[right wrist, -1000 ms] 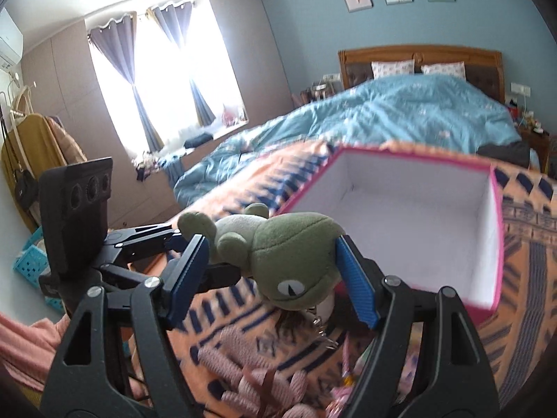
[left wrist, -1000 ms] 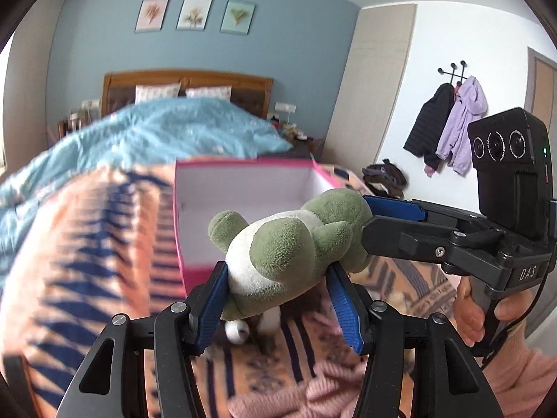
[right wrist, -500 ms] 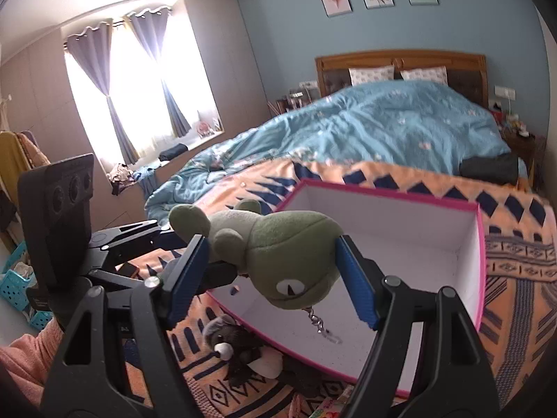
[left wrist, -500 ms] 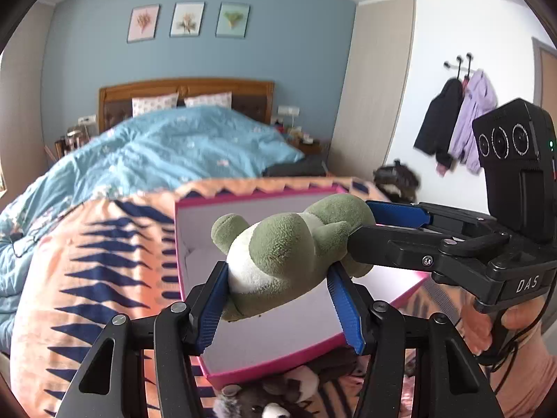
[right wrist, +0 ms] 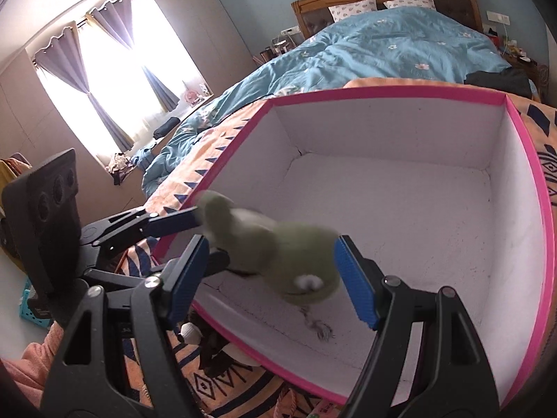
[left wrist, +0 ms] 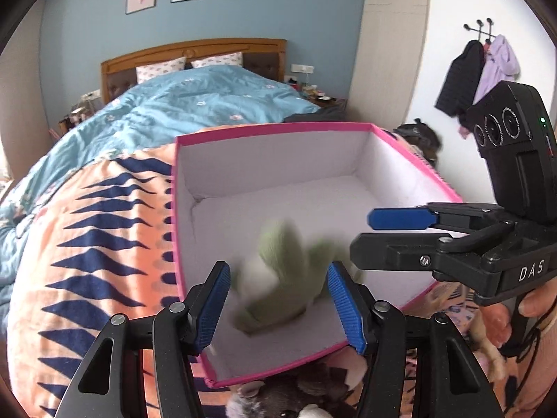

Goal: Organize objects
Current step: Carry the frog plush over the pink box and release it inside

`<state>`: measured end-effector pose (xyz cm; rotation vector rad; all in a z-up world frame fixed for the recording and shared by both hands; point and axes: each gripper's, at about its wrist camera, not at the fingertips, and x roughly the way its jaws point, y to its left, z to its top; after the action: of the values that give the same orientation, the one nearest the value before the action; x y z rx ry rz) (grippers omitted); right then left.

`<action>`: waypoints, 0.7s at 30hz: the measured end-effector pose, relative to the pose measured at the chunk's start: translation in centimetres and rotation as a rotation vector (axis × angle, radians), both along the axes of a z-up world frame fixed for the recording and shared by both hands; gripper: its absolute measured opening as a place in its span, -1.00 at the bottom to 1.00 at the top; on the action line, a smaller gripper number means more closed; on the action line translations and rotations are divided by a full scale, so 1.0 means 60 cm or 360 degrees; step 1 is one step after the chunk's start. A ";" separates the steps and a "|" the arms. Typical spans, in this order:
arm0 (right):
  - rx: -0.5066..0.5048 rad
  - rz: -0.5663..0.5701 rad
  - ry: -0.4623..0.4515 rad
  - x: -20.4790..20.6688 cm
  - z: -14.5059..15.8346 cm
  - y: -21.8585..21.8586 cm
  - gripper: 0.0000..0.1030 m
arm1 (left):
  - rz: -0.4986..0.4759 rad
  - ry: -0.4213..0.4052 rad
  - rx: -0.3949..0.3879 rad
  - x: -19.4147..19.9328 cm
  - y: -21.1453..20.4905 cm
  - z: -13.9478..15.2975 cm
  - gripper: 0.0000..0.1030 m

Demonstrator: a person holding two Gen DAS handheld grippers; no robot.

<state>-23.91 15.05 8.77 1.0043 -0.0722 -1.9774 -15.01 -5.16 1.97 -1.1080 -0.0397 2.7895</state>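
A green plush frog [left wrist: 285, 275] is blurred by motion inside the pink-rimmed white box [left wrist: 278, 127], between and below the fingers of both grippers. In the right wrist view the frog [right wrist: 278, 257] hangs over the box's near left wall [right wrist: 543, 209]. My left gripper [left wrist: 278, 308] is open, its blue pads apart from the frog. My right gripper [right wrist: 275, 278] is open too, with gaps beside the frog. Each gripper shows in the other's view, the right one [left wrist: 400, 217] and the left one [right wrist: 174, 224].
The box stands on an orange and navy patterned blanket [left wrist: 97, 244] on a bed with a blue duvet [left wrist: 195, 104]. A dark plush toy [left wrist: 285, 400] lies in front of the box. Coats [left wrist: 477, 69] hang on the right wall.
Both grippers carried the frog over the box, then opened. The frog has left their pads and is dropping into the box.
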 end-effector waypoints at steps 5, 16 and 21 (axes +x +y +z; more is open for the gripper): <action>-0.0006 0.0003 0.0006 0.012 0.000 0.011 0.48 | 0.0047 0.0108 -0.0045 0.031 -0.001 0.017 0.17; -0.0091 0.0087 0.0212 0.153 0.053 0.122 0.49 | -0.0132 0.0320 0.0132 0.180 0.000 0.058 0.52; -0.0063 0.0106 0.0202 0.224 0.022 0.168 0.49 | -0.0250 0.0315 0.0175 0.242 0.017 0.049 0.53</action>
<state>-10.48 25.11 10.11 0.8432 -0.0077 -1.9664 -0.50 -4.16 4.93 -0.7718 -0.0800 2.7048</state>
